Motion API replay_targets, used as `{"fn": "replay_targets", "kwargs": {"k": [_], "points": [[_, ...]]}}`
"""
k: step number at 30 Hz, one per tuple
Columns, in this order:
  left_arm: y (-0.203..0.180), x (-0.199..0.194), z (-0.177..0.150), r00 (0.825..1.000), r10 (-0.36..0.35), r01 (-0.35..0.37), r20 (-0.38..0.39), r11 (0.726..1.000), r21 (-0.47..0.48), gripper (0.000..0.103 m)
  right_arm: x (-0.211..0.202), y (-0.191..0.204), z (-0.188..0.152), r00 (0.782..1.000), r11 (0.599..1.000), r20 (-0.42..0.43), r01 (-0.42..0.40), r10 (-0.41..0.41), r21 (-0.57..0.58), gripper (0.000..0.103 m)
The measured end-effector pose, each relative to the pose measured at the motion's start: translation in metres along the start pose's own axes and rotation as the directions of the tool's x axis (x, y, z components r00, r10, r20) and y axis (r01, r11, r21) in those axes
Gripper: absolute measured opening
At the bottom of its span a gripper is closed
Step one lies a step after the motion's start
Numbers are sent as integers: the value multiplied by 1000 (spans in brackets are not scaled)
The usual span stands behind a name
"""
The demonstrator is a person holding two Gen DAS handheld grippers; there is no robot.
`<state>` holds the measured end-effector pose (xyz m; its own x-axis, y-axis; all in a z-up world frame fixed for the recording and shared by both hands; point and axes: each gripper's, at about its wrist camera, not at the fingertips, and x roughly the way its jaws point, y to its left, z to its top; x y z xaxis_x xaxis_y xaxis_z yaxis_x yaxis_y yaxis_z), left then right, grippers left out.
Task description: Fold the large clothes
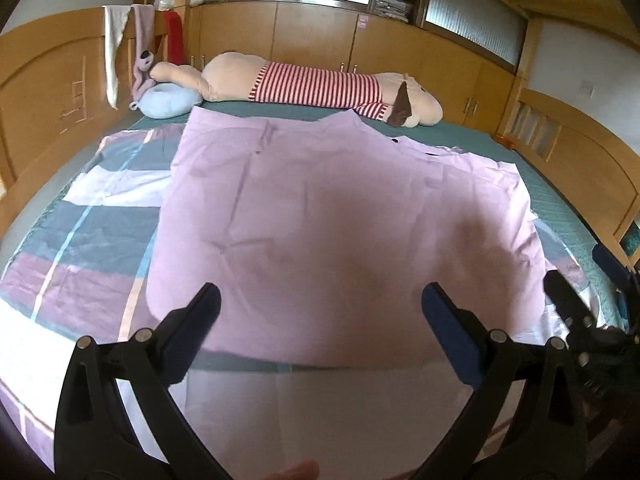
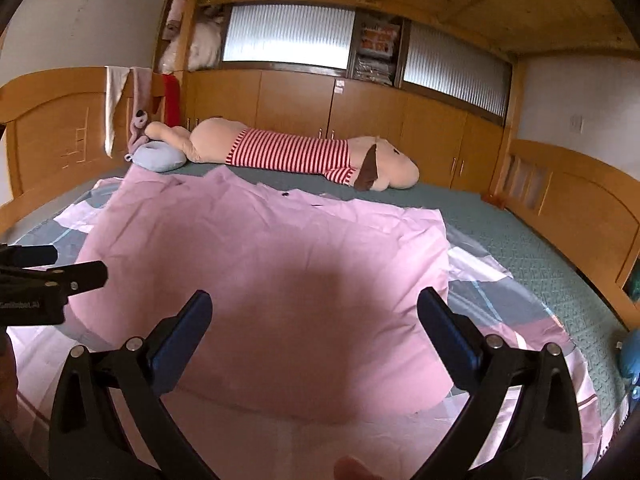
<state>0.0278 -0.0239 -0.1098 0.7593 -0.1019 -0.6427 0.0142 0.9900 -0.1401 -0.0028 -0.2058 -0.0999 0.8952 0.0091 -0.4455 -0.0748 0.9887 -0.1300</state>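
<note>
One pink garment point(image 1: 340, 216) lies spread flat on the bed point(image 1: 560, 200), over a patchwork sheet point(image 1: 80, 248) of grey, white and purple blocks; it fills the centre of both views. Left gripper point(image 1: 320, 308): jaws apart, holding nothing, above the garment's near edge at 6 o'clock. Right gripper point(image 2: 314, 312): jaws apart, likewise empty, at 6 o'clock. One striped plush toy point(image 1: 316, 84) lies at 12 o'clock; one blue cushion point(image 1: 168, 100) at 10 o'clock, touching the toy. Open shelf compartments point(image 2: 376, 52) at 12 o'clock hold stacked packages; count unclear.
</note>
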Motion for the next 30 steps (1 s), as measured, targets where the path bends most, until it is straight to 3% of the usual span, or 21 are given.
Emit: {"fn": "replay_targets", "kwargs": {"k": [10,19,30], "points": [[-18,-23,0,997,58,-61,53,996,68,101,-4,-7,0,1000,999,-9,-9,10,53,102],[-13,-29,-1,994,93,-97,63,993,71,101,0,-2,-3,1000,999,-27,-13,14,48,102],[-13,-27,-2,996,84,-86,44,994,68,101,1,8,-9,999,1000,-38,-11,12,10,102]]}}
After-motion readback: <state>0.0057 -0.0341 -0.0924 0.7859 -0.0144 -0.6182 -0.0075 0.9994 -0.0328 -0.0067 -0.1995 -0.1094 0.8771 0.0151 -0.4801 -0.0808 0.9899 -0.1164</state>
